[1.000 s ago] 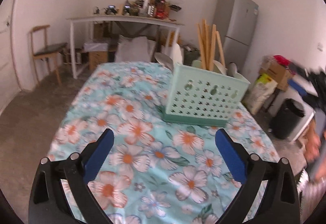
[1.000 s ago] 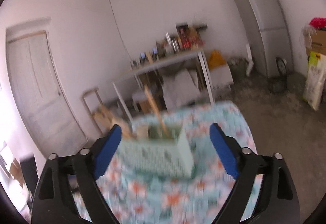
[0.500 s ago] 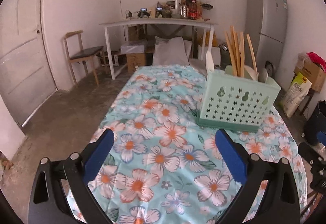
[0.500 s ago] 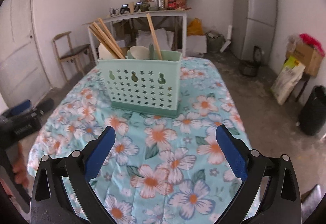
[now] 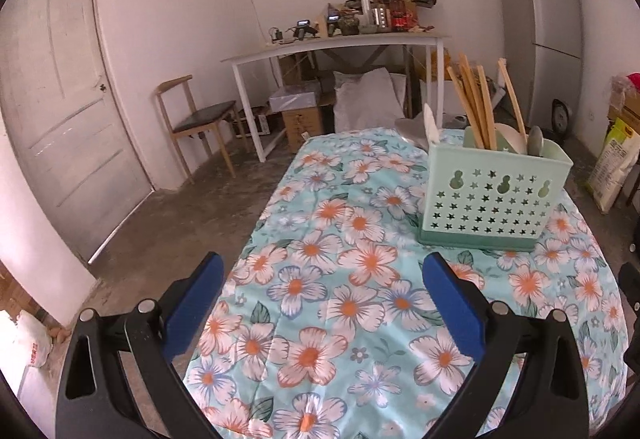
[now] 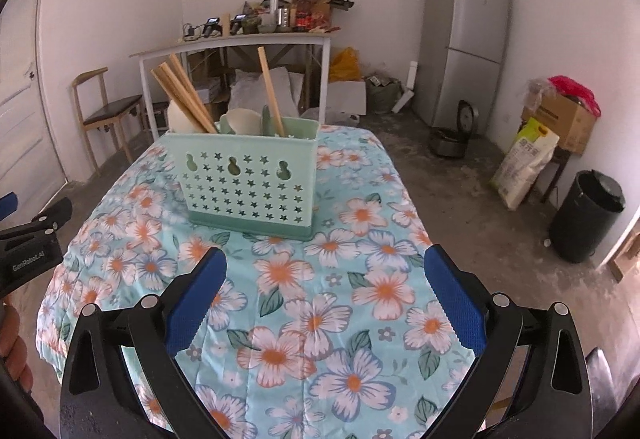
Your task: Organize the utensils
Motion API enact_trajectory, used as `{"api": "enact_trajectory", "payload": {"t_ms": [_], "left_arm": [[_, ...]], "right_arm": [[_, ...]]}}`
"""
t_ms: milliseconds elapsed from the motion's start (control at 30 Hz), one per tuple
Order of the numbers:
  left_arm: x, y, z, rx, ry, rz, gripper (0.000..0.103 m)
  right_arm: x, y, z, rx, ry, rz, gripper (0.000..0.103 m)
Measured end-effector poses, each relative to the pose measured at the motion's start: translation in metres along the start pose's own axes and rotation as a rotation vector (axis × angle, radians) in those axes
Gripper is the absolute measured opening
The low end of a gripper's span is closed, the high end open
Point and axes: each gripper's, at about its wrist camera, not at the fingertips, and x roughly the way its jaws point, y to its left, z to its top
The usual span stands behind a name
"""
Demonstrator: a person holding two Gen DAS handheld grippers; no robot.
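- Your left gripper (image 5: 320, 291) is spread wide, nothing btwn the jaws, over the floral surface (image 5: 340, 319).
- Your right gripper (image 6: 324, 287) has just been opening; spread, empty.
- Green utensil holder (image 6: 248, 183) w/ chopsticks (image 6: 188, 99) stands upright, well ahead of both.

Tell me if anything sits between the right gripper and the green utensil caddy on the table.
Nothing visible does. The right gripper is open and empty, and only bare floral tablecloth lies between it and the green utensil caddy. The left gripper is off at the left edge, clear of that path.
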Motion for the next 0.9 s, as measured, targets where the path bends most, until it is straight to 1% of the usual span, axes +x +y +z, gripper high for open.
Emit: {"api": "enact_trajectory", "payload": {"t_ms": [67,367,467,633,900], "left_arm": [[0.0,0.001,0.001,-0.007,0.003,0.021,0.097],[0.0,0.01,0.002,-0.068,0.007,0.054,0.097],[0.002,0.011,0.003,-0.073,0.011,0.065,0.097],[0.005,0.014,0.003,-0.091,0.026,0.061,0.097],[0.007,0.013,0.002,-0.087,0.03,0.047,0.097]], "right_arm": [[0.001,-0.001,0.001,0.005,0.001,-0.005,0.095],[0.006,-0.006,0.004,0.024,0.005,-0.029,0.095],[0.008,-0.007,0.004,0.029,0.008,-0.034,0.095],[0.009,-0.008,0.005,0.035,0.008,-0.038,0.095],[0.01,-0.009,0.004,0.033,0.012,-0.036,0.095]]}}
